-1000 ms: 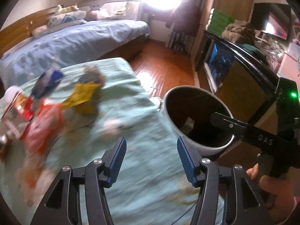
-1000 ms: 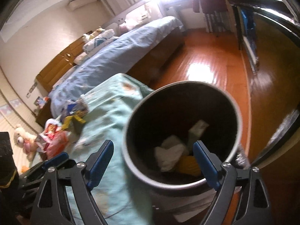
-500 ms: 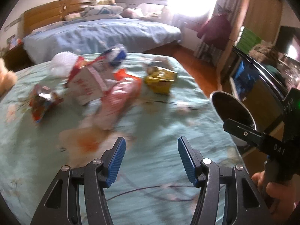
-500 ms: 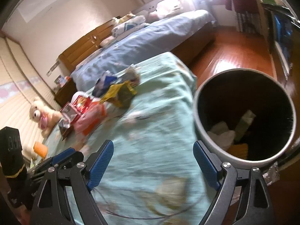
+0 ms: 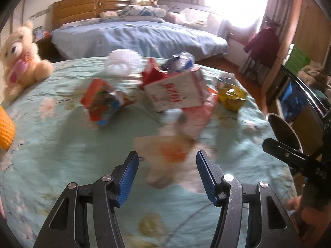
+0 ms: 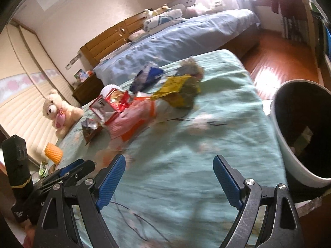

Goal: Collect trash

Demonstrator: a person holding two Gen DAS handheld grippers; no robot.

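**Loose wrappers ahead, both hand-held grippers empty**

Left wrist view: the left hand-held gripper [image 5: 165, 177] stands partly open with nothing between its blue pads. A blurred pale wrapper with an orange patch [image 5: 171, 155] lies just beyond the fingertips on the green bedspread [image 5: 62, 144]. Farther off sit a white and red carton [image 5: 175, 95], a crumpled red packet [image 5: 101, 101] and a yellow packet [image 5: 232, 99]. The risk, as I judge it, is closing on bedspread cloth along with the thin wrapper, or nudging it away. The teddy bear [image 5: 18, 55] and the orange knitted thing [image 5: 5, 130] are not trash and could be grabbed by mistake.

Right wrist view: the right hand-held gripper [image 6: 169, 178] stands wide and empty over bare bedspread. The trash pile, with its pink and orange wrapper [image 6: 132, 124], lies ahead to the left, well apart. The bin [image 6: 300, 132] stands at the right by the bed's edge; a careless swing could knock it.
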